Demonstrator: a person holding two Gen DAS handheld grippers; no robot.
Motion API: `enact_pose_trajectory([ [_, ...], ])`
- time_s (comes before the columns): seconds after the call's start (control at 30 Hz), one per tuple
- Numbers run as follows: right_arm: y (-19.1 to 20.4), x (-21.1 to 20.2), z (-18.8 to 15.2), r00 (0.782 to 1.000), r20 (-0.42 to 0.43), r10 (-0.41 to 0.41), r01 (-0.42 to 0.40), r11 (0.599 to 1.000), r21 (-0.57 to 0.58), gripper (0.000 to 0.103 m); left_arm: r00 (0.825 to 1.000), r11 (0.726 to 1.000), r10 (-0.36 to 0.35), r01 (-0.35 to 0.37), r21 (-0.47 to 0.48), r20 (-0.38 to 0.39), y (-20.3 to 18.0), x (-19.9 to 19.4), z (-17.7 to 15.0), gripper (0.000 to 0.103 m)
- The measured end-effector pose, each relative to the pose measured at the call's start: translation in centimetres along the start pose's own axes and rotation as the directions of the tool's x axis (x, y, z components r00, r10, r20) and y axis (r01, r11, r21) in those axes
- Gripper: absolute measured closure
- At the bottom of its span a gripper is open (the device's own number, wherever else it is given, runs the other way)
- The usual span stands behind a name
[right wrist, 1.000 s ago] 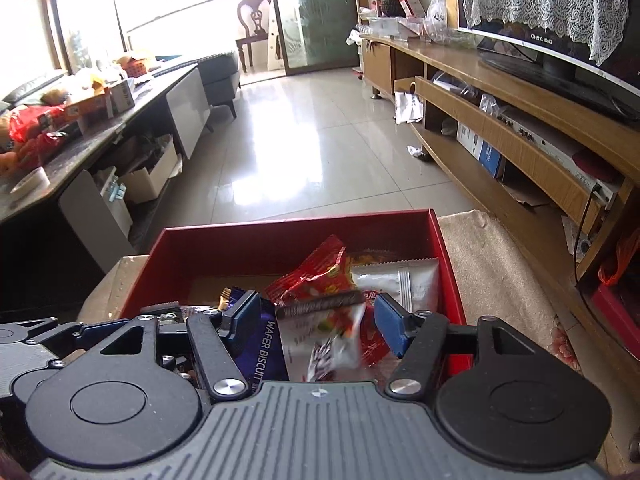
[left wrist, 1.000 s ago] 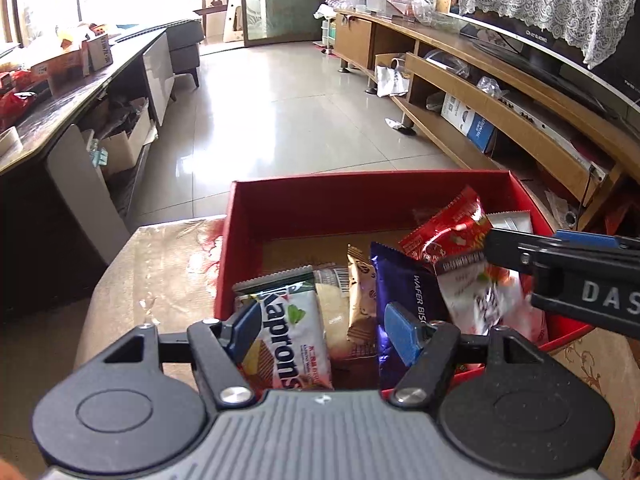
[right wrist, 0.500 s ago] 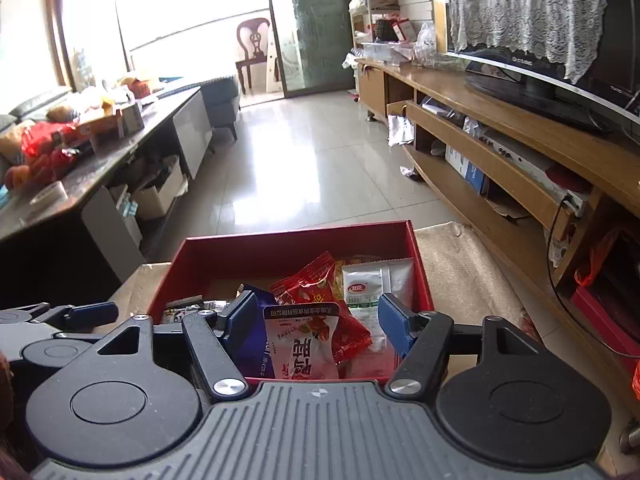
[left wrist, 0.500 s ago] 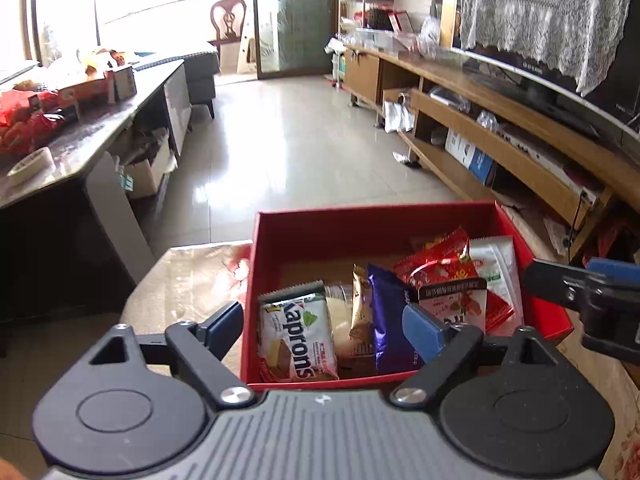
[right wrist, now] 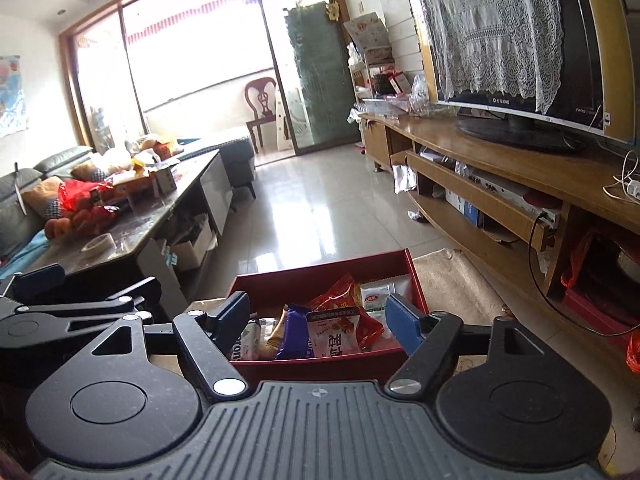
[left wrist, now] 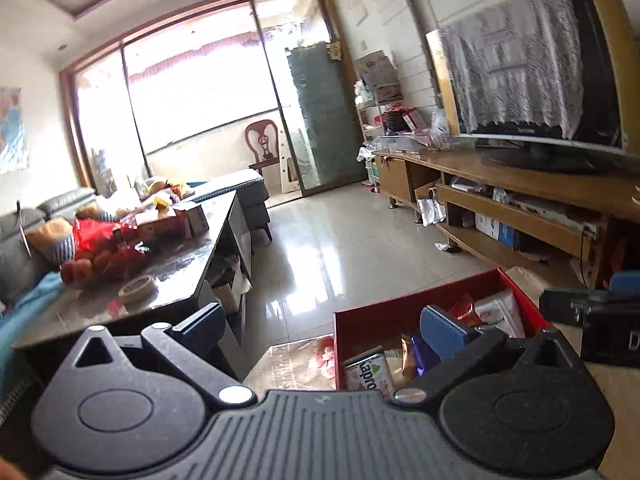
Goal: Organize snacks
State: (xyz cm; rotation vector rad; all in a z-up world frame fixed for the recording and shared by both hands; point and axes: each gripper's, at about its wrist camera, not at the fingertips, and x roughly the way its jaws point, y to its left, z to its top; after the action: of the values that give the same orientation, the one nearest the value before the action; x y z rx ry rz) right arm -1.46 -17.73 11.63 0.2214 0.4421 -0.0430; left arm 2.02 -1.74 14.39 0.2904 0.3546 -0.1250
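Right wrist view: the right claw (right wrist: 318, 318) is spread wide and holds nothing, its blue pads on either side of the near end of the red box (right wrist: 416, 276). Inside the box the snacks lie packed together: a white pack (right wrist: 334, 338) with red print stands at the near wall, a purple wafer pack (right wrist: 294, 332) just left of it, a red bag (right wrist: 340, 296) behind, and a white sachet (right wrist: 374, 296) at the far right. The box sits on a table (right wrist: 452, 284) covered with a beige patterned cloth. The left claw (right wrist: 86, 284) shows at the left edge, also spread wide and empty, beside the box and not over it.

Left wrist view: the left claw (left wrist: 320, 324) points mostly past the box's left wall (left wrist: 340, 344), toward the tiled floor (left wrist: 340, 248). A green-and-white Kapro pack (left wrist: 366, 372) stands at the box's near left corner. Farther left is a dark coffee table (left wrist: 188, 248) piled with clutter; far right, a TV (left wrist: 540, 72) under a lace cover.
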Motion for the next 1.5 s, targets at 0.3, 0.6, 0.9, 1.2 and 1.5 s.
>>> enact_pose_trajectory([
  [0.3, 0.1, -3.0, -3.3, 0.998, -0.003, -0.059, 0.059, 0.998, -0.033, 0.019, 0.983, 0.998, -0.055, 0.052, -0.017, -0.173, -0.7, -0.4, -3.6, 0.002],
  [0.6, -0.5, -2.5, -6.0, 0.986, -0.126, -0.111, 0.108, 0.994, -0.033, 0.019, 0.947, 0.991, -0.127, 0.107, -0.085, -0.293, -1.4, -0.3, -6.1, 0.002],
  [0.9, -0.2, -2.5, -7.3, 0.974, -0.185, -0.127, 0.121, 0.992, -0.042, 0.019, 0.918, 0.986, -0.16, 0.13, -0.104, -0.363, -1.7, 0.0, -7.7, 0.002],
  [1.2, -0.1, -3.1, -8.8, 0.963, -0.232, -0.138, 0.13, 0.99, -0.05, 0.019, 0.877, 0.977, -0.205, 0.154, -0.15, -0.434, -1.7, -0.3, -9.6, 0.002],
  [1.5, -0.6, -3.8, -10.5, 0.943, -0.295, -0.152, 0.145, 0.988, -0.044, 0.019, 0.846, 0.973, -0.222, 0.16, -0.167, -0.485, -2.1, -0.9, -11.3, 0.002],
])
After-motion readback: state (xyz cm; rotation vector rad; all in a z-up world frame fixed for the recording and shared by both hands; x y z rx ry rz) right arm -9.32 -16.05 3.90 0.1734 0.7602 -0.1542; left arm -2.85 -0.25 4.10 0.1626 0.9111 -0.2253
